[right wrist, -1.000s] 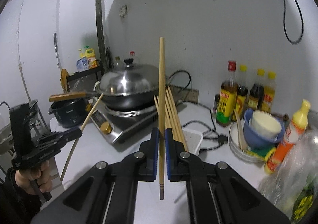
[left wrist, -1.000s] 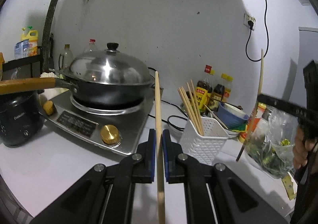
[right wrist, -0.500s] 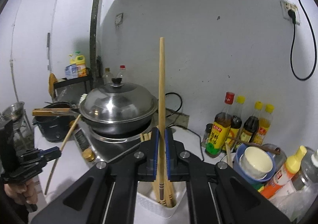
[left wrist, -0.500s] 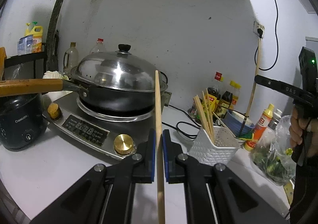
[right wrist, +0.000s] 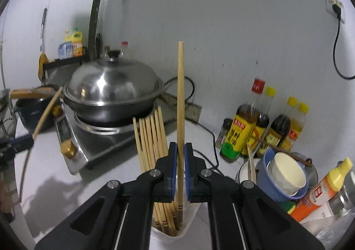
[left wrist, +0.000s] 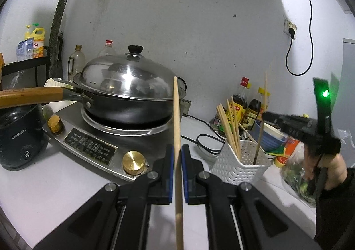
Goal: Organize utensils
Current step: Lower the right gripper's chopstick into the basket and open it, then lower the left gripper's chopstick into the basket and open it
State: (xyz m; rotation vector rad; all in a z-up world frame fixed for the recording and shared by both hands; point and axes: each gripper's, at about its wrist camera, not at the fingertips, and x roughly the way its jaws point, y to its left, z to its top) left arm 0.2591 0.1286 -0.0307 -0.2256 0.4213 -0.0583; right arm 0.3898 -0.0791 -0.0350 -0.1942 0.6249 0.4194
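**Dropping the right chopstick cleanly into the holder**

My right gripper (right wrist: 180, 170) is pinching one chopstick (right wrist: 180, 103) upright, its lower tip already inside the white holder (left wrist: 239, 165) beside the chopsticks standing there (right wrist: 150, 139). I judge the good move is to keep it vertical, lower a touch, then let go so it does not bounce out. My left gripper (left wrist: 176, 170) is clamped on a second chopstick (left wrist: 176, 121), held near the induction cooker (left wrist: 93, 145), clear of the holder. I wait there.
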